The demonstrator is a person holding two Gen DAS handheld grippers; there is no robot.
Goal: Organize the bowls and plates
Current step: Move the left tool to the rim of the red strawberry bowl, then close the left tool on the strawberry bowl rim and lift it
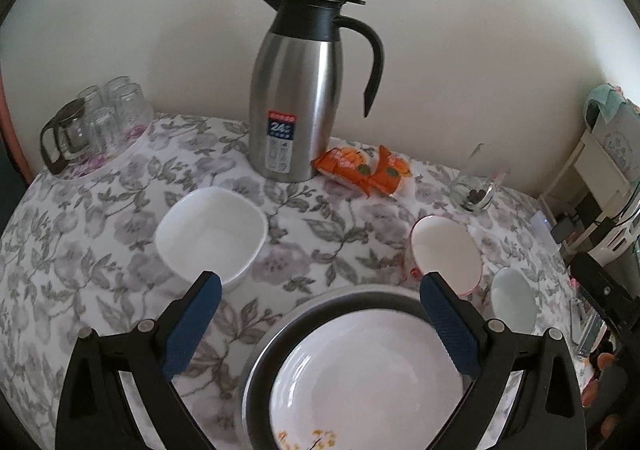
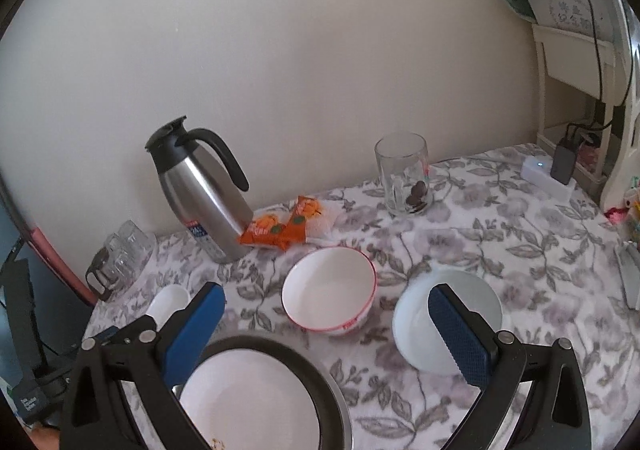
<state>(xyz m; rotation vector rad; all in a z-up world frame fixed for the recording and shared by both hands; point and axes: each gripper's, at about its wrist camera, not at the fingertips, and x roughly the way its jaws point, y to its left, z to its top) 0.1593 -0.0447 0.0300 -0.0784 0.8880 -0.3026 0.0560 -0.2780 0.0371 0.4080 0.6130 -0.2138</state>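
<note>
A white plate with a small flower print lies inside a dark-rimmed plate at the table's near edge, directly under my open left gripper. A square white bowl sits to the left. A red-rimmed white bowl and a small white bowl sit to the right. In the right wrist view my open right gripper hovers before the red-rimmed bowl, its right finger over the small white bowl. The stacked plates lie at lower left. Neither gripper holds anything.
A steel thermos jug stands at the back by the wall, with orange snack packets beside it. A glass mug stands at back right, upturned glasses and a small carafe at back left. A white shelf unit borders the table's right side.
</note>
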